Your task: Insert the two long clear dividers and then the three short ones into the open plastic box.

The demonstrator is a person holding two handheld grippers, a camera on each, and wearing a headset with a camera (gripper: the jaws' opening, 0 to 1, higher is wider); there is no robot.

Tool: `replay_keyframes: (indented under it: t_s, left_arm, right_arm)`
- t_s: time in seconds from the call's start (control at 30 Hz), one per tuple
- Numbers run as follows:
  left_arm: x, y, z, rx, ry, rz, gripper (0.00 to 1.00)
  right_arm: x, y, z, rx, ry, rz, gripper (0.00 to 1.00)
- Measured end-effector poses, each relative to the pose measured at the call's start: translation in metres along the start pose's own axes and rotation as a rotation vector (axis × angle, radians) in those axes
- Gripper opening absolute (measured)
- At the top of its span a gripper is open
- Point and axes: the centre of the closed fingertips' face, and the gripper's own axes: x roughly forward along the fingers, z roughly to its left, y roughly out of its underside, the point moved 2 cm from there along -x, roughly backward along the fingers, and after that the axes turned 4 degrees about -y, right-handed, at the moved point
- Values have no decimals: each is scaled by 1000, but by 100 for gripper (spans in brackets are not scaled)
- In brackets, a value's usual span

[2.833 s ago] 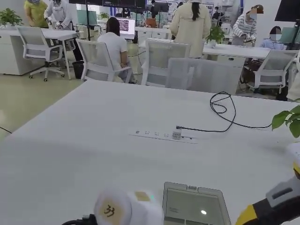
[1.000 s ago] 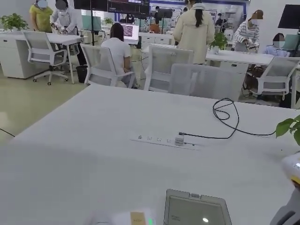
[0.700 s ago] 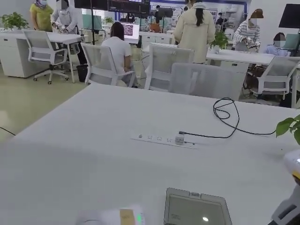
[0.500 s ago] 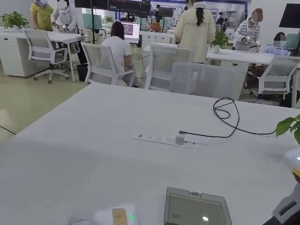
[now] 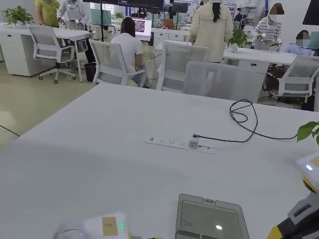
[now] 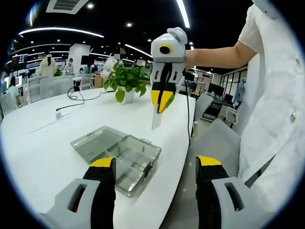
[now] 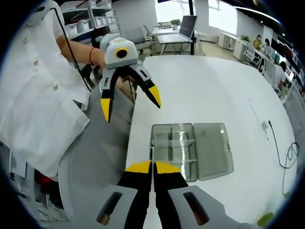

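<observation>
- While the left gripper [image 6: 155, 162] hangs with fingers spread wide and empty, leave it beside the plastic box [image 6: 143, 174], which sits near the bench [image 6: 43, 157] edge.
- The right gripper [image 6: 160, 106] has its fingers pinched on a clear divider [image 6: 156, 120] above the box. Lower the divider upright and square to the walls.

1. Your left gripper [image 6: 155, 164]: grey-white body, black jaws, yellow tips.
2. Your right gripper [image 7: 152, 168]: same black jaws with yellow tips.
3. Divider [image 6: 156, 120]: clear, colourless.
4. Plastic box [image 7: 212, 152]: clear, grey tint.
5. Tabletop [image 7: 200, 86]: plain white; plant [image 6: 126, 81] has green leaves.
</observation>
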Motion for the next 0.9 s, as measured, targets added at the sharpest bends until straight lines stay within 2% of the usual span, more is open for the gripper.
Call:
replay_keyframes:
  t_s: [0.2, 0.5, 0.6, 0.9]
  left_arm:
    - [-2, 9, 4, 7, -6, 21, 76]
    - [-4, 17, 5, 0, -9, 32, 89]
    - [-4, 19, 3, 0, -4, 37, 92]
    - [-5, 24, 2, -6, -4, 47, 93]
  right_arm:
    - [11, 16, -18, -8, 51, 55, 3]
    - [29, 31, -38, 2, 98, 98, 3]
    - [36, 36, -40, -4, 98, 120, 3]
    - [46, 41, -42, 9, 89, 129, 3]
